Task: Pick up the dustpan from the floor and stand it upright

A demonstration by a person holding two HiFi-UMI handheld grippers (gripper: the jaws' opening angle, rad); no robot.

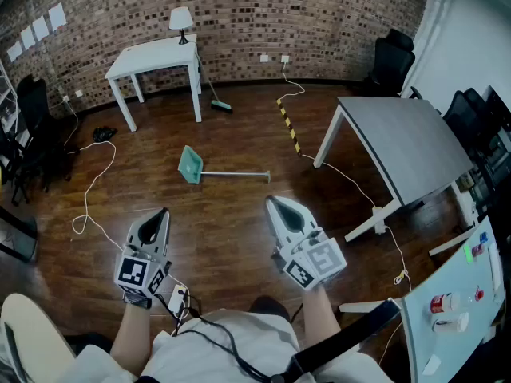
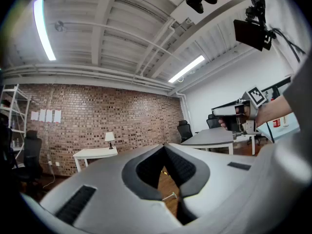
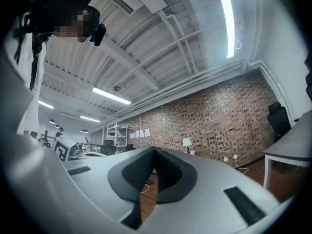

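Note:
A teal dustpan (image 1: 190,164) lies flat on the wooden floor, its long pale handle (image 1: 235,175) stretching to the right. In the left gripper view only a bit of that handle (image 2: 170,196) shows through the jaw gap. My left gripper (image 1: 163,213) hovers shut and empty well short of the pan, to its lower left. My right gripper (image 1: 273,203) is also shut and empty, just short of the handle's far end. The left gripper (image 2: 165,147) and the right gripper (image 3: 155,150) both have their jaws pressed together.
A white table (image 1: 156,58) with a lamp (image 1: 181,19) stands at the brick wall, a broom (image 1: 215,98) leaning beside it. A grey table (image 1: 407,146) is at the right. White cables (image 1: 94,186) trail over the floor. Black chairs (image 1: 32,126) stand at left.

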